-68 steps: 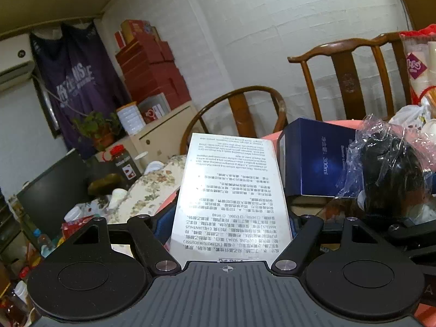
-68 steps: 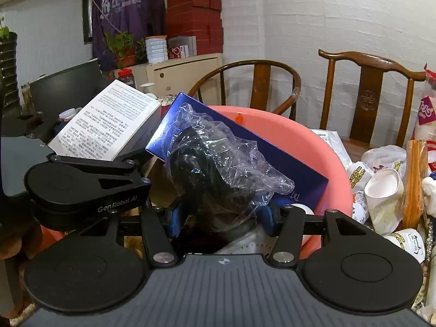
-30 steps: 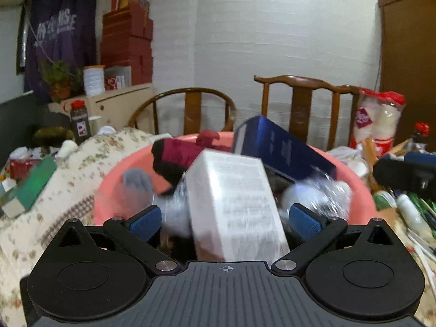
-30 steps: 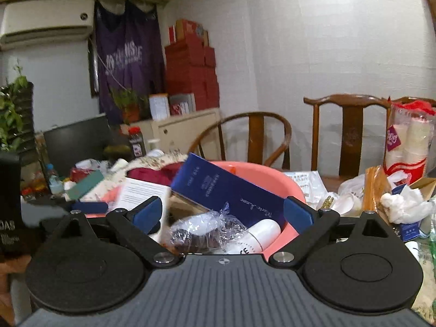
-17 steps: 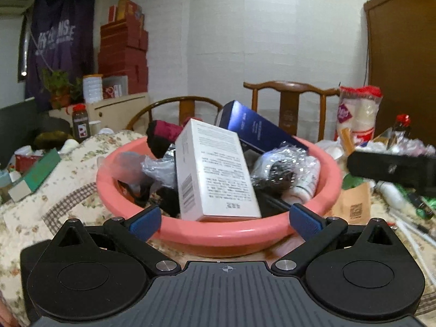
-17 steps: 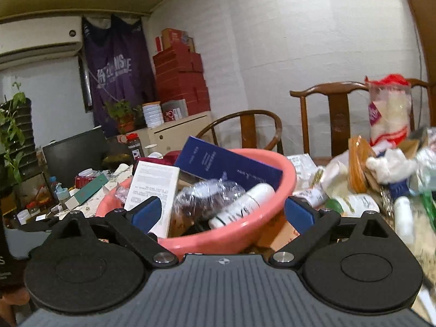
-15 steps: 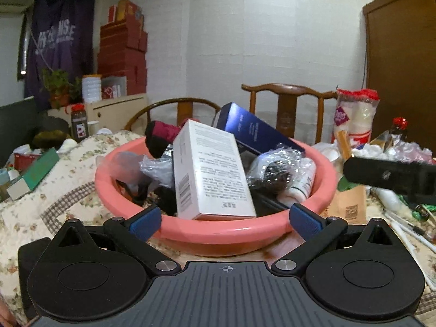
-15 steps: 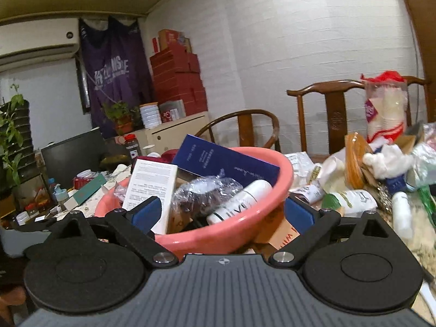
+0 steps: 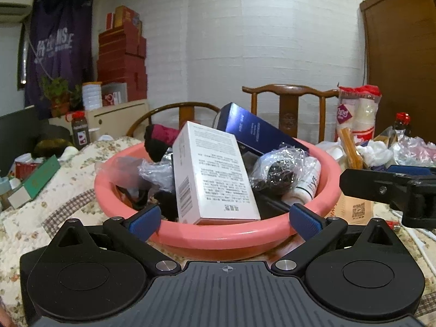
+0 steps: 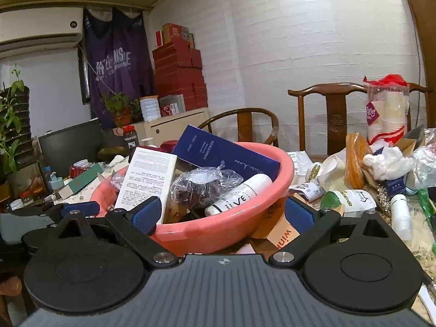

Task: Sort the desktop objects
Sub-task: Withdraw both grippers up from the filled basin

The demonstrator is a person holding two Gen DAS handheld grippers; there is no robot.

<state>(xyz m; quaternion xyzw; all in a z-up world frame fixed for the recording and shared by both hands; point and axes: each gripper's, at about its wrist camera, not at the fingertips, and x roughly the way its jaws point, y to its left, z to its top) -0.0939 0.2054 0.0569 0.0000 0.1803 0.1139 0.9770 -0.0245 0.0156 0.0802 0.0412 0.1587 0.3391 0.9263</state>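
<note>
Now both grippers, left (image 9: 223,219) and right (image 10: 222,214), are gaping wide and empty near the pink basin (image 9: 218,235), where a white box (image 9: 212,174), blue box (image 9: 253,132) and bagged items are lying; cups, wrappers and bottles are crowding the table's right side (image 10: 381,190).

Heaped pink basin (image 9: 218,238) blocks both; clutter (image 10: 381,179) crowds right.

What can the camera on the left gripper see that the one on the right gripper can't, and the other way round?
Only the left wrist view shows the dark red cloth at the back of the basin and a brown door.

Only the right wrist view shows the air conditioner and a small white bottle on the table.

Both show the pink basin, the white box and the blue box inside it.
</note>
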